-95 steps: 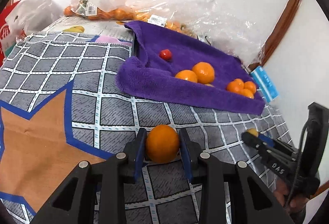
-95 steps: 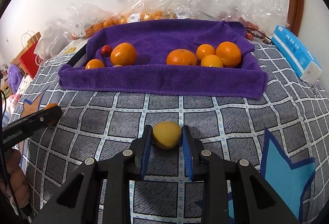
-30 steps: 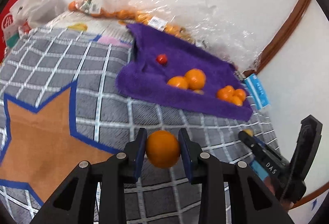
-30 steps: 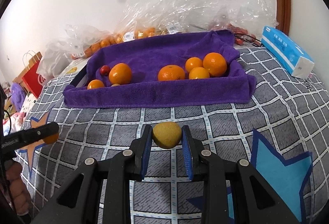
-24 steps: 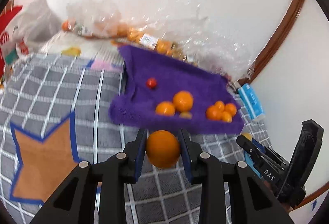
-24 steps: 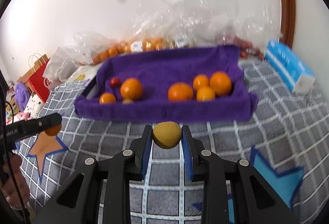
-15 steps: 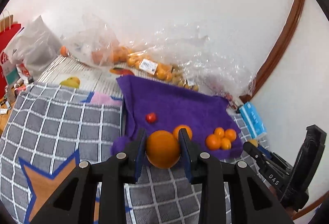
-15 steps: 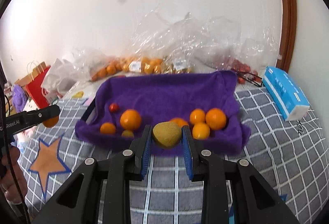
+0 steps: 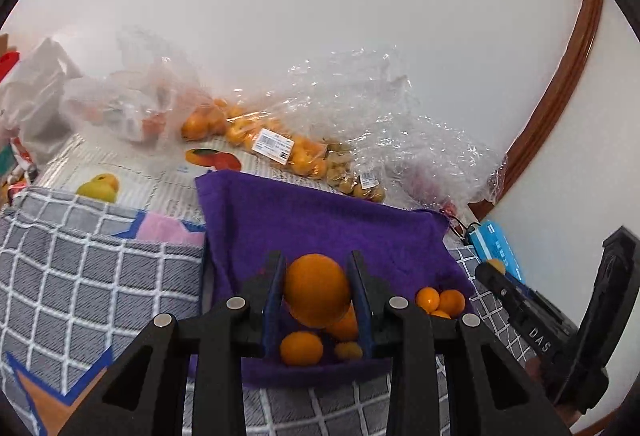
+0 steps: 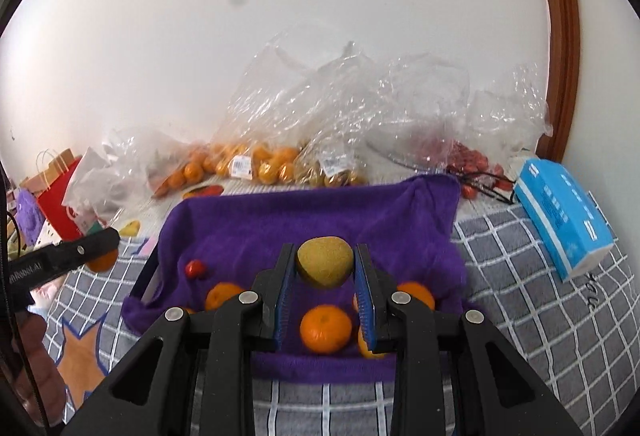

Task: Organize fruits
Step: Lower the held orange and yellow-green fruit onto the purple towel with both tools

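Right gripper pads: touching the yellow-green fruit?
Touching. In the right wrist view both pads of the right gripper press the sides of the yellow-green fruit, held above the purple towel.

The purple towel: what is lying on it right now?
On the purple towel lie several oranges and one small red fruit. The right tool and the yellow-brown fruit it holds cover part of the towel, so an exact count isn't possible.

1. Both views are bright with soft, even light; shadows stay faint.
2. Fisheye bending curves the door frame (image 10: 560,36) and leaves black corners.
3. Glare glints on the far plastic bags (image 10: 340,108).
4. Far left bags (image 9: 132,104) look smeared in the left view.
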Motion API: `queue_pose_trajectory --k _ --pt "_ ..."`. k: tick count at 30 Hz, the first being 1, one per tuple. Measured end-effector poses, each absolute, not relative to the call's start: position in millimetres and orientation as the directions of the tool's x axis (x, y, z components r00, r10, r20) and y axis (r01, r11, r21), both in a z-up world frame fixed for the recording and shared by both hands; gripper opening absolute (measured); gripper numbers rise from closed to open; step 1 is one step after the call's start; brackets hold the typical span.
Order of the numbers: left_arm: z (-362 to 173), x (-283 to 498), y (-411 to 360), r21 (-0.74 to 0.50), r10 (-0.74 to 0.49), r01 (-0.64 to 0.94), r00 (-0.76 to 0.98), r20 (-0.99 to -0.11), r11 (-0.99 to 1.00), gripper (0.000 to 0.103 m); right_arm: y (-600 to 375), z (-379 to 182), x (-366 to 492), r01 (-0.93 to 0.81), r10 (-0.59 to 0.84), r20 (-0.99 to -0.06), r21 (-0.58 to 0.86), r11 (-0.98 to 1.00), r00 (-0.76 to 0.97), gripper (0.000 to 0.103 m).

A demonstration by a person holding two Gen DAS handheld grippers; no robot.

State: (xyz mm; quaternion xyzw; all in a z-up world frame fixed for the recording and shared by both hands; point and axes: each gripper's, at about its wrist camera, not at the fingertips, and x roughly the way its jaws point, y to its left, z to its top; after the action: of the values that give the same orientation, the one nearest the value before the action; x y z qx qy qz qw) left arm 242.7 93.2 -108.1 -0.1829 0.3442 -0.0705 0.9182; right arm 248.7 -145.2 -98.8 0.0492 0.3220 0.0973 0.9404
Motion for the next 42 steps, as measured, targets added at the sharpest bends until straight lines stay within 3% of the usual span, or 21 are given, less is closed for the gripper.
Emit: queue_pose_trajectory --k 9,16,28,42 --pt "-134 257 99 -0.347 -0.225 0.001 0.764 -0.604 0.938 0.030 -154 -117 274 -0.128 0.213 -0.603 0.181 0.975 0.769 0.029" --pt "-155 262 122 -0.407 -0.235 -0.046 0.755 -0.612 0.912 0.030 -170 -138 287 -0.087 0.205 -0.628 0.214 0.973 0.750 0.029" --pt "-172 266 112 -0.467 -0.314 -0.019 0.714 -0.625 0.884 0.030 -165 -165 300 -0.051 0.138 -0.663 0.148 0.988 0.735 0.029" --pt "-178 269 93 -0.404 -0.305 0.024 0.696 -0.650 0.914 0.030 -162 -171 299 -0.034 0.110 -0.657 0.128 0.991 0.746 0.029"
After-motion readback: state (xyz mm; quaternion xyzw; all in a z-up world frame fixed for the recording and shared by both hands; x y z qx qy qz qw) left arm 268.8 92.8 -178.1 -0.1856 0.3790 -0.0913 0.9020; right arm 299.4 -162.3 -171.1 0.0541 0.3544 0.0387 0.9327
